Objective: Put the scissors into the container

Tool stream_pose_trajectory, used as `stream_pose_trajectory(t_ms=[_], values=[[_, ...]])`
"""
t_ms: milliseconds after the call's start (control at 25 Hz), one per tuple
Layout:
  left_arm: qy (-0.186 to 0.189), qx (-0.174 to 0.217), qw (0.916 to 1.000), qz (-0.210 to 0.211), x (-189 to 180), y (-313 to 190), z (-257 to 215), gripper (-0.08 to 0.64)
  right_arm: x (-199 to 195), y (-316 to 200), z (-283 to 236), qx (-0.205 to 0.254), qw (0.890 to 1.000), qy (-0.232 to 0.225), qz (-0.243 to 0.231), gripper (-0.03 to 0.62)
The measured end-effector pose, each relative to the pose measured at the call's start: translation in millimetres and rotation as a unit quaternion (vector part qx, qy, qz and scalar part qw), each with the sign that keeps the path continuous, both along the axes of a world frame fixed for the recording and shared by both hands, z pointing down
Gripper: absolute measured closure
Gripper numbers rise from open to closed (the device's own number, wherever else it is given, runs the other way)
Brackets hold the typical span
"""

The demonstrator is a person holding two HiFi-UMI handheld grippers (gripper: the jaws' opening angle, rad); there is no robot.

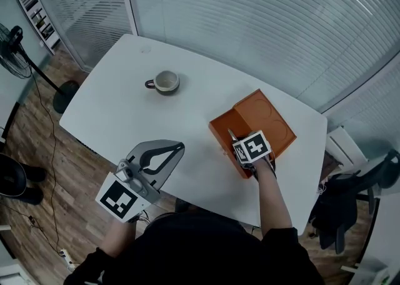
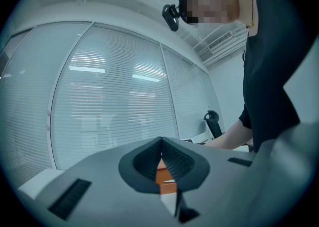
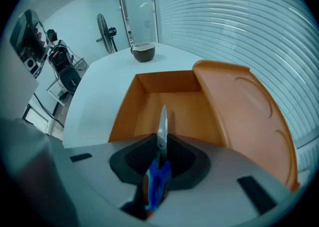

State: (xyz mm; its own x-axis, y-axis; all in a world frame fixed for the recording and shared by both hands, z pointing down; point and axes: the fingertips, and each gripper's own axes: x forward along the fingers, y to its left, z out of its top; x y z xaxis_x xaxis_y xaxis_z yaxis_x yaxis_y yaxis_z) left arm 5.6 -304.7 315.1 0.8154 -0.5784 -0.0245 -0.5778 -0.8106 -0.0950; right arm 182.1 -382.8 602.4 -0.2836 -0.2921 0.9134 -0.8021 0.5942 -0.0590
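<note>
**Right gripper holds scissors over open orange container; left gripper closed and empty**

The right gripper (image 3: 162,144), with ribbed dark rubber pads in a smooth grey plastic shell, is clamped on the blue plastic-handled scissors (image 3: 162,124). The handles sit between the pads, and the thin shiny metal blades stick out forward, closed together. The blades point steeply down into the rectangular orange plastic container (image 3: 125,111), with the tip over its flat smooth floor; whether it touches I cannot tell.

In the head view the same gripper (image 1: 240,152) hangs over the container's (image 1: 220,129) near end. The orange lid (image 1: 270,121) lies flat just beside the box, on its far right side. It has rounded corners and shallow moulded circular grooves (image 3: 246,101).

The left gripper (image 1: 180,147) is held level off the table's near left edge. Its jaws are closed tip to tip with nothing between them (image 2: 161,142).

A round glazed grey-brown ceramic cup (image 1: 166,82) with a small handle stands well apart from the container, on the smooth matte white table (image 1: 119,112) with rounded corners.
</note>
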Motion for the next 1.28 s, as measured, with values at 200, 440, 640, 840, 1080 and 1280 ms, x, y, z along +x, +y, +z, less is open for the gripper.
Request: stream_pose_trajectory(t_ms=[200, 440, 640, 840, 1080, 1280], values=[[-0.003, 0.003, 1.0, 0.007, 0.0, 1.5, -0.5, 0.548, 0.1, -0.2, 0.7, 0.002, 1.0, 0.002, 0.001, 0.518], [-0.006, 0.007, 0.9999, 0.013, -3.6, 6.6, -1.1, 0.548, 0.5, 0.8, 1.1, 0.015, 1.0, -0.001, 0.011, 0.513], [-0.009, 0.01, 0.9998, 0.015, -12.8, 10.9, -1.6, 0.548, -1.4, 1.2, 0.0, 0.022, 1.0, 0.004, 0.016, 0.495], [-0.01, 0.012, 0.9997, 0.017, -22.0, 15.7, 1.3, 0.548, 0.4, 2.2, 0.2, 0.031, 0.999, 0.008, 0.027, 0.486], [-0.007, 0.015, 0.9997, 0.02, -29.7, 20.3, 1.3, 0.548, 3.6, -0.2, -12.3, 0.063, 0.997, 0.004, 0.05, 0.48], [-0.008, 0.017, 0.9994, 0.031, -31.3, 21.7, 0.9, 0.548, -0.8, -3.3, -32.5, 0.102, 0.992, -0.012, 0.071, 0.48]])
